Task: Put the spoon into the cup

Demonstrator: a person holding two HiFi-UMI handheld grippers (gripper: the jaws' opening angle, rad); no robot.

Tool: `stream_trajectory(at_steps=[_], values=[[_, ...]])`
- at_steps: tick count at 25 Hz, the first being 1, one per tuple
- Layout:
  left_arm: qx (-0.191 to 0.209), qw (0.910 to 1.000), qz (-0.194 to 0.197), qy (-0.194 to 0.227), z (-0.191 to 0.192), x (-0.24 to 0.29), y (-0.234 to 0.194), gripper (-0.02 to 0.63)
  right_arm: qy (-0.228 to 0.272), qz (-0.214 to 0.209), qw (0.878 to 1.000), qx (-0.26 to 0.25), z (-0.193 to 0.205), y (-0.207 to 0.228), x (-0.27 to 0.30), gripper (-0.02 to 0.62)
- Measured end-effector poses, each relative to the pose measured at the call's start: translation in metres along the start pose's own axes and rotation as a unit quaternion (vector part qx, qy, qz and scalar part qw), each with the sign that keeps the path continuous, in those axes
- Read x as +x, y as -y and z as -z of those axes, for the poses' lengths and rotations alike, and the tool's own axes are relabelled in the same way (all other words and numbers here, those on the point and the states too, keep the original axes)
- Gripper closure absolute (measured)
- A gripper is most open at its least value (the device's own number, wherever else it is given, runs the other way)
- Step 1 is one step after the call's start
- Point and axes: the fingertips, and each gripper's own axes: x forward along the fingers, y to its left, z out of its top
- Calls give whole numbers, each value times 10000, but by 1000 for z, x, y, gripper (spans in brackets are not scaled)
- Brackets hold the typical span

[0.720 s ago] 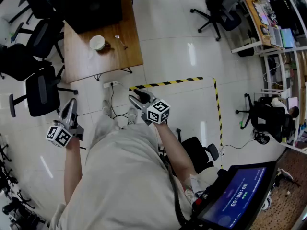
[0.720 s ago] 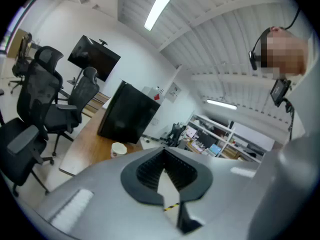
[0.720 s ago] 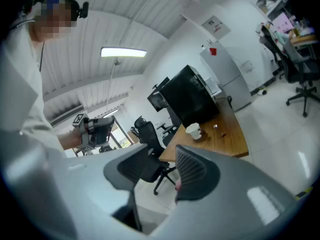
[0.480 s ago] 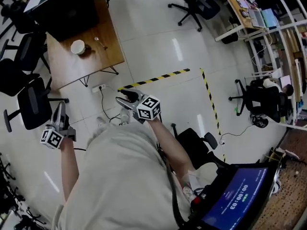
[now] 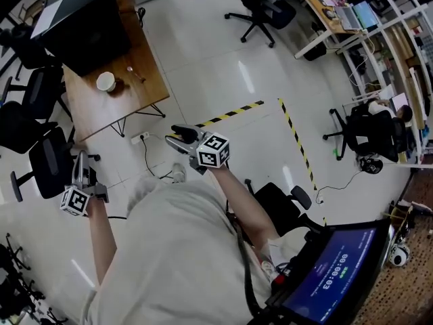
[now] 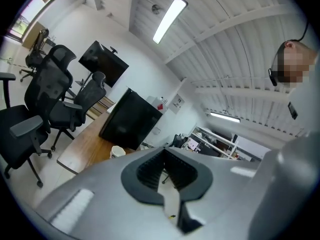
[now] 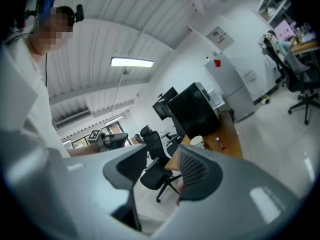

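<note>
1. The right gripper (image 5: 174, 135) stands with its jaws wide apart and nothing between them. The left gripper (image 5: 82, 156) has its jaws drawn together at the tips, also empty.
2. The spoon (image 5: 134, 74) lies flat on the wooden table (image 5: 101, 114), well ahead of both pairs of jaws and touching neither. The cup (image 5: 105, 81) stands upright just beside it, on the side towards the left gripper's jaws.
3. We judge the spoon to be metal: light, stiff, thin and slippery against the wood. It is too small here to tell bowl from handle.
4. We would close the open jaws across the handle's narrow width, about halfway along it, so it does not swing when lifted.
5. The cup looks light, so a knock from a jaw could tip or slide it. The shut left gripper could steady it.
6. Ahead of the jaws the floor is open up to the table, apart from a cable (image 5: 150, 156) lying below them.
7. Beyond the spoon, a black monitor (image 5: 88, 29) limits reach, and office chairs (image 5: 51, 160) crowd the left gripper's side.
</note>
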Motion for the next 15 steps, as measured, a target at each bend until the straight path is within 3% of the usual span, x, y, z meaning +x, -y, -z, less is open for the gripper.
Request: stream_trajectory(at_steps=[6,11,15], values=[[-332,9988,-351,35,10,-11,3,605,-335,-184,9993,47,17,9,-6,411],[-160,9996,-231,10,8,-8,17,606,-427,-36,9990,104,23,16,-14,411],[-153,9989,-429,52,13,-28,-8,606,-752,5,9971,74,41,16,7,413]])
